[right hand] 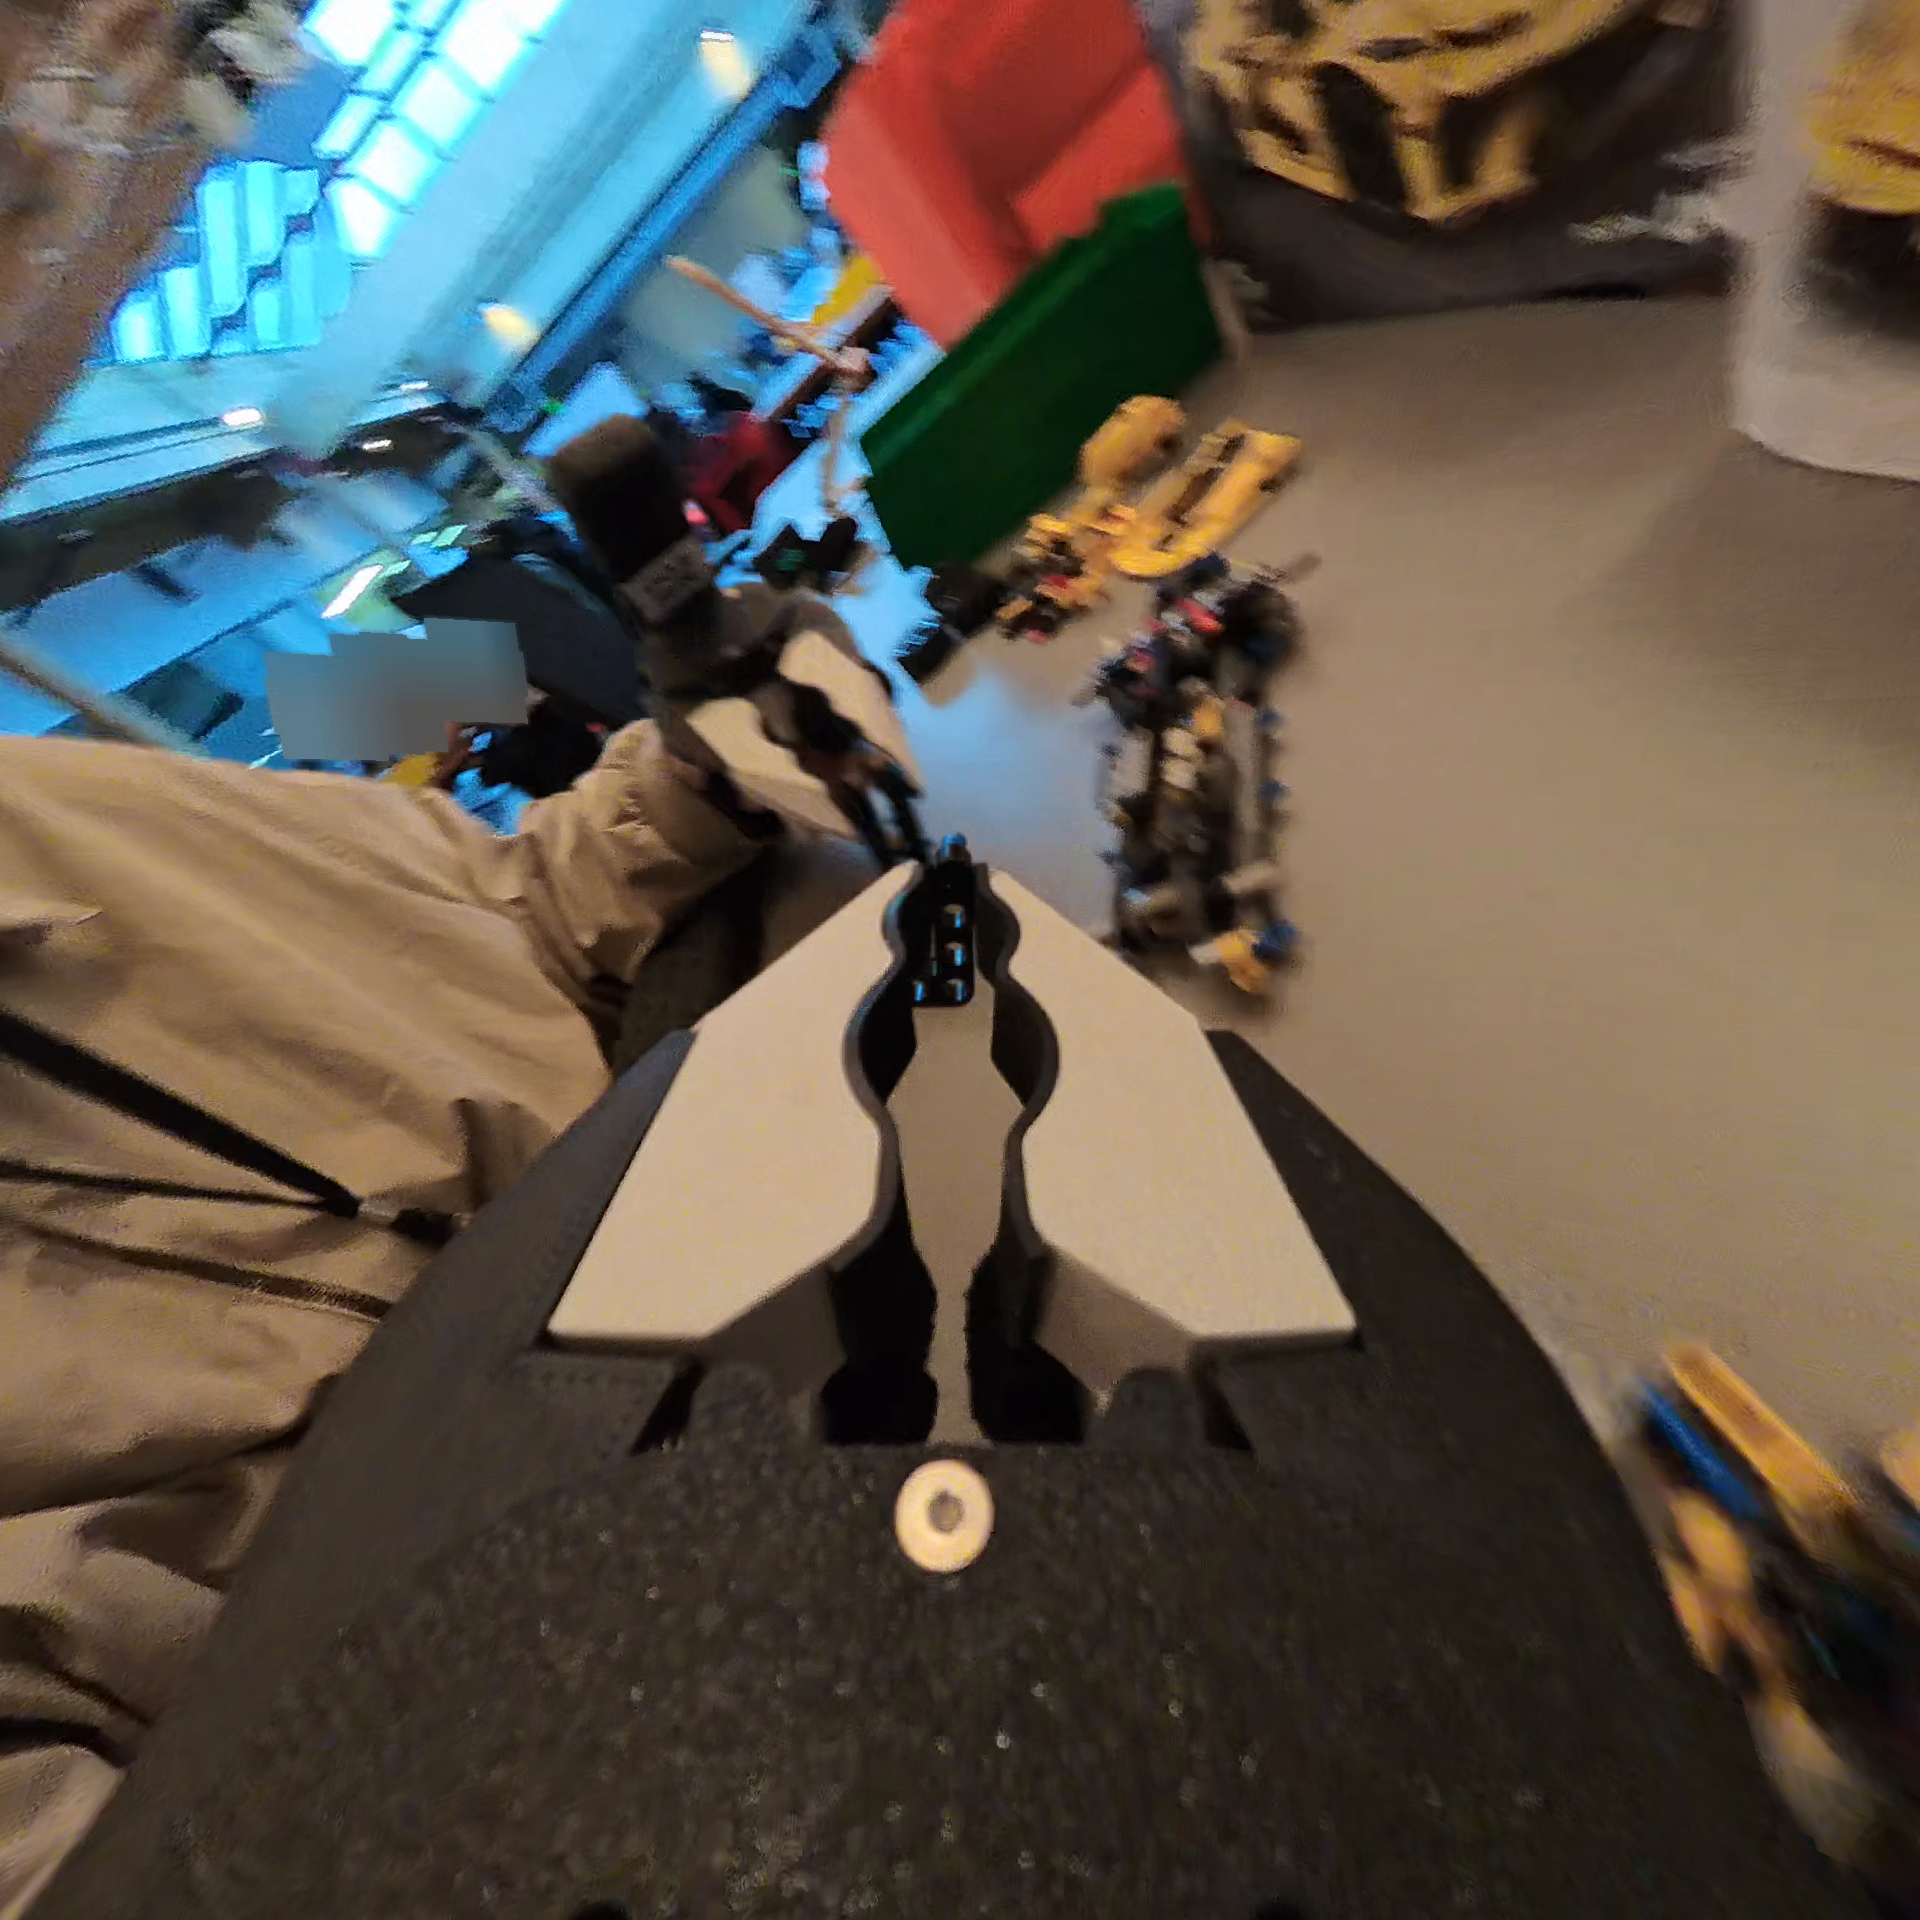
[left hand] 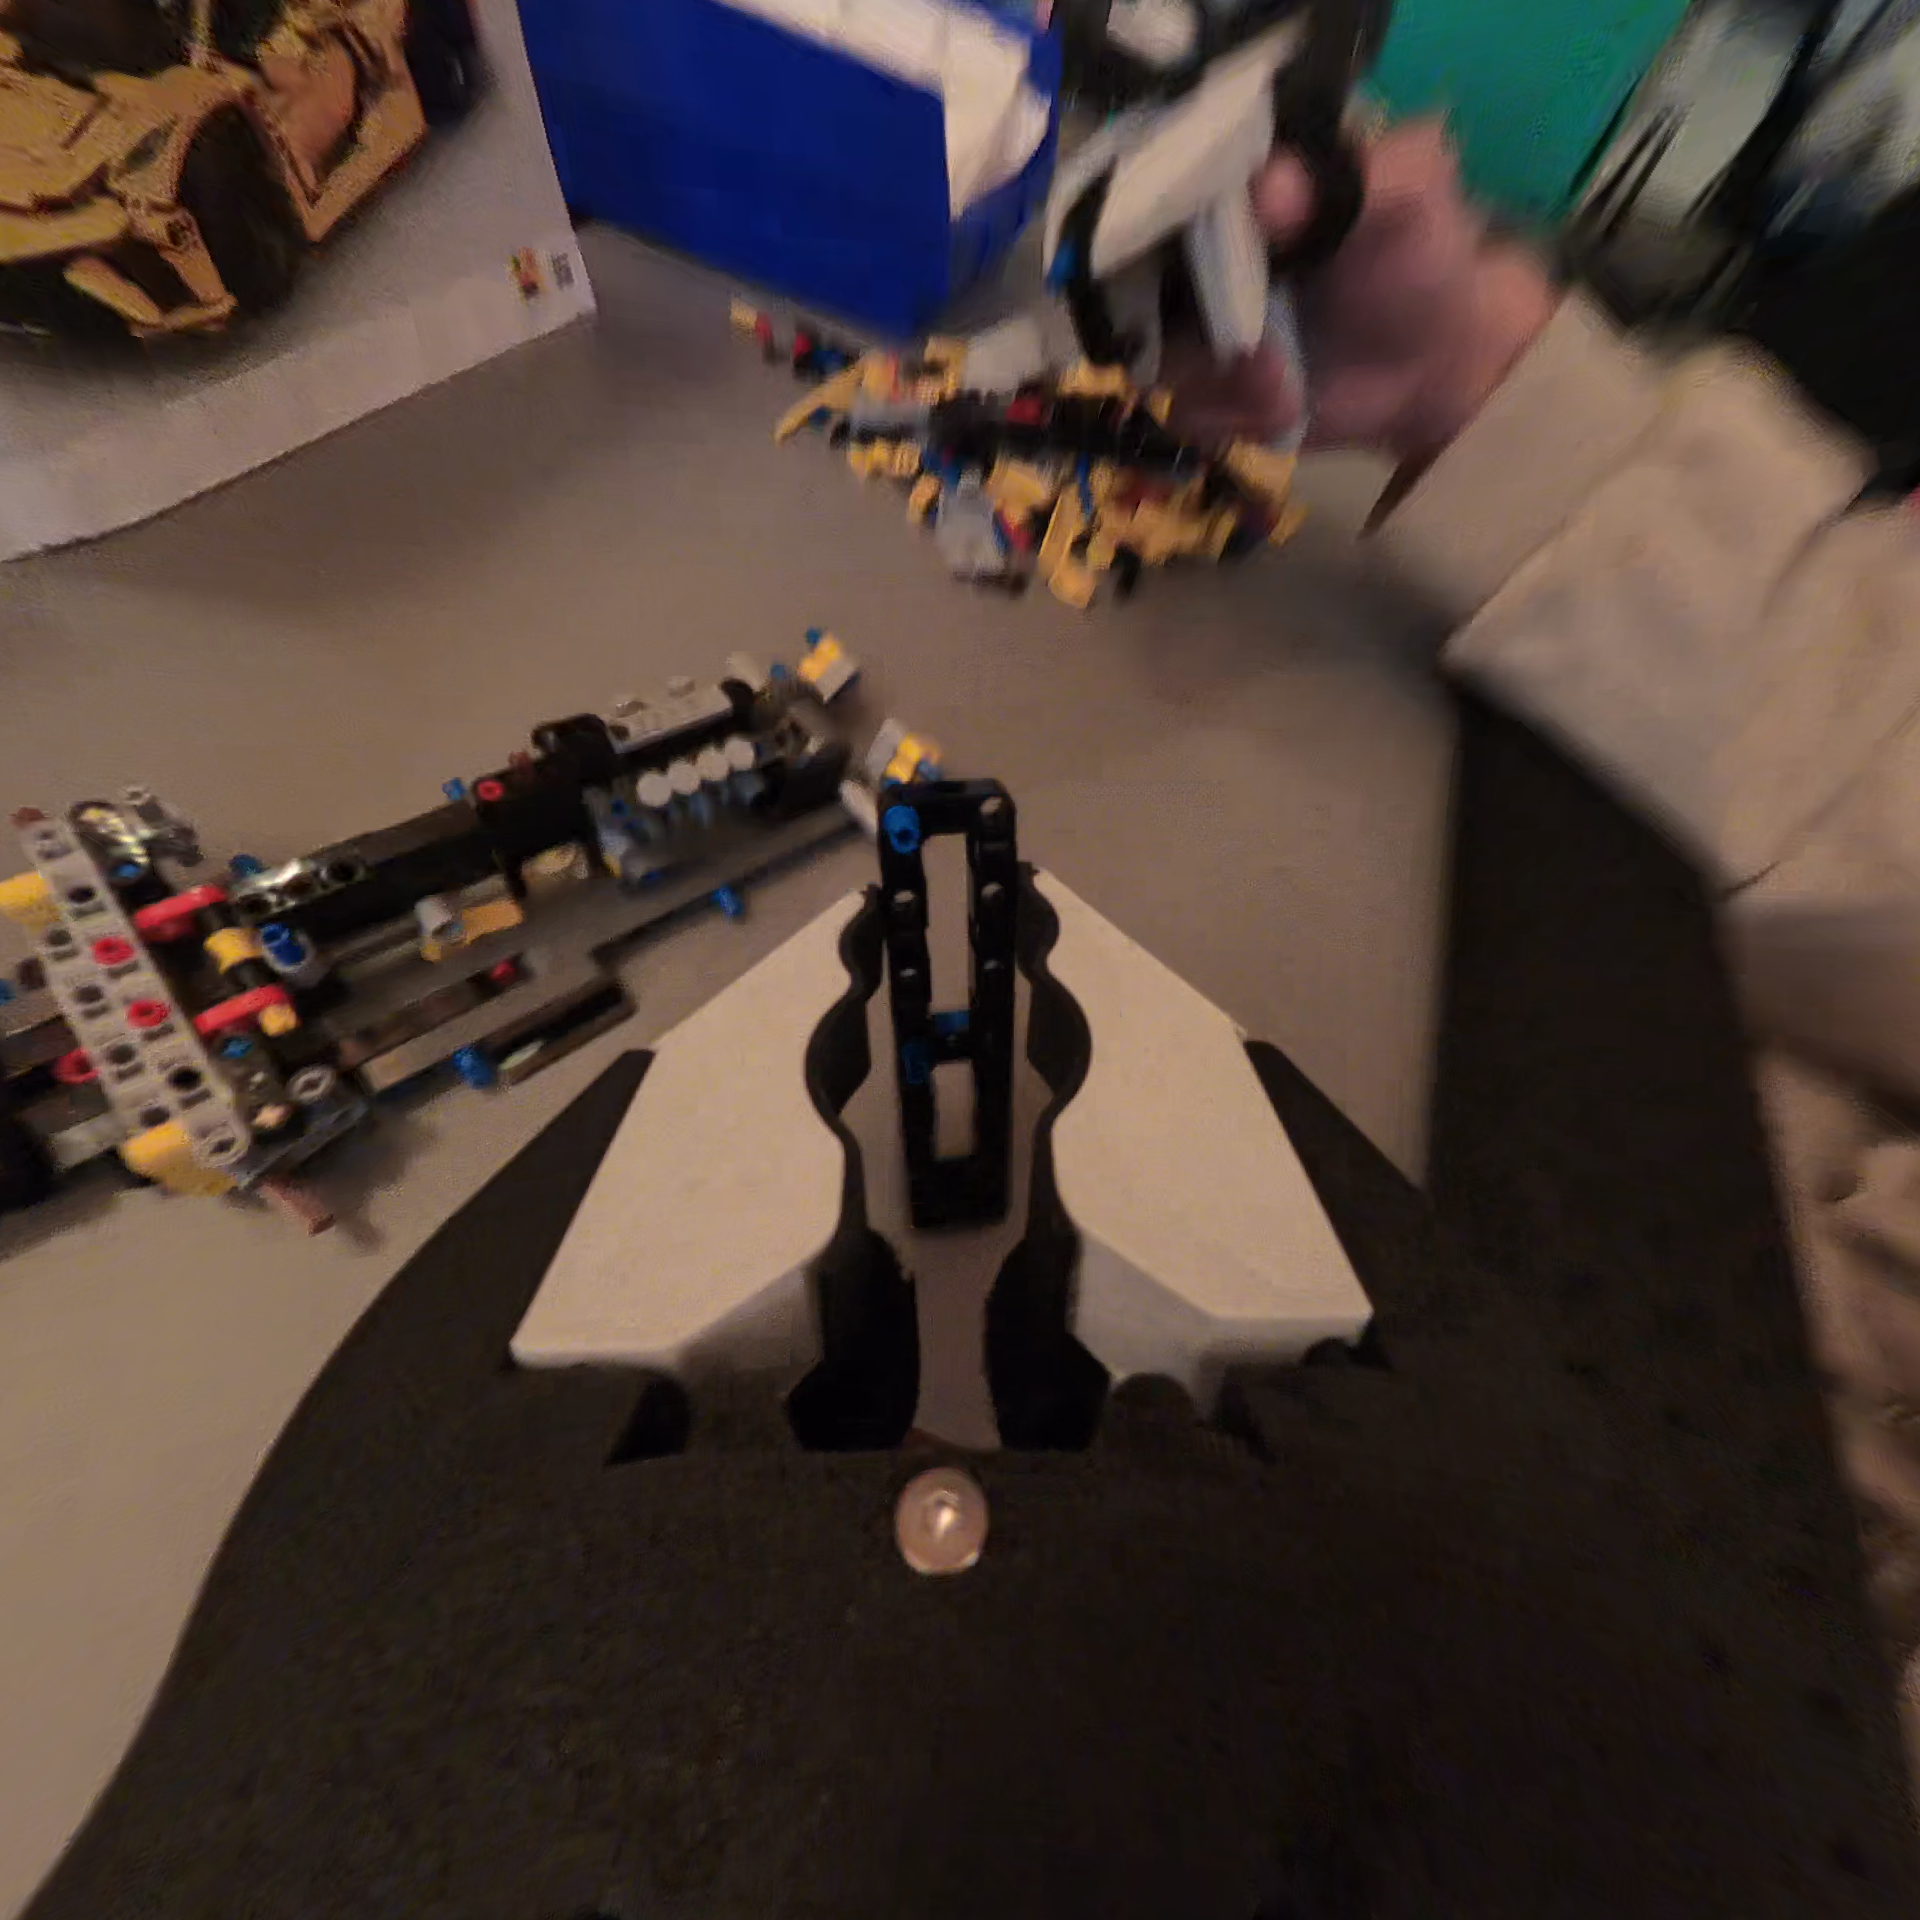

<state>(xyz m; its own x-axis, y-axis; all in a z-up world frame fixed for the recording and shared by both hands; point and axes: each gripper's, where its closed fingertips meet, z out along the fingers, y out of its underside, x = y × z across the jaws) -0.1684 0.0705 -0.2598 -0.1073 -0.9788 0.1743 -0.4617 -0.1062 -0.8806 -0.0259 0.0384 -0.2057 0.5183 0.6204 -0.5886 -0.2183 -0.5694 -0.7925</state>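
In the left wrist view my left gripper (left hand: 948,920) is shut on a black rectangular brick frame (left hand: 948,997) with blue pins, held upright above the grey table (left hand: 1143,707). In the right wrist view my right gripper (right hand: 948,899) is shut on a small black beam (right hand: 943,956) with holes and a blue pin on top. The left gripper (right hand: 821,717) shows just beyond its tips, very close. The right gripper (left hand: 1174,239) shows blurred at the upper right of the left wrist view, held by a hand (left hand: 1403,301).
A long part-built brick chassis (left hand: 416,914) lies on the table at the left; it also shows in the right wrist view (right hand: 1195,769). A pile of loose yellow and black pieces (left hand: 1049,468) lies by a blue box (left hand: 790,135). A green box (right hand: 1039,384) stands beyond. Beige sleeves (right hand: 312,987) fill the left. Some 15 centimetres of space lies between my two pairs of fingers.
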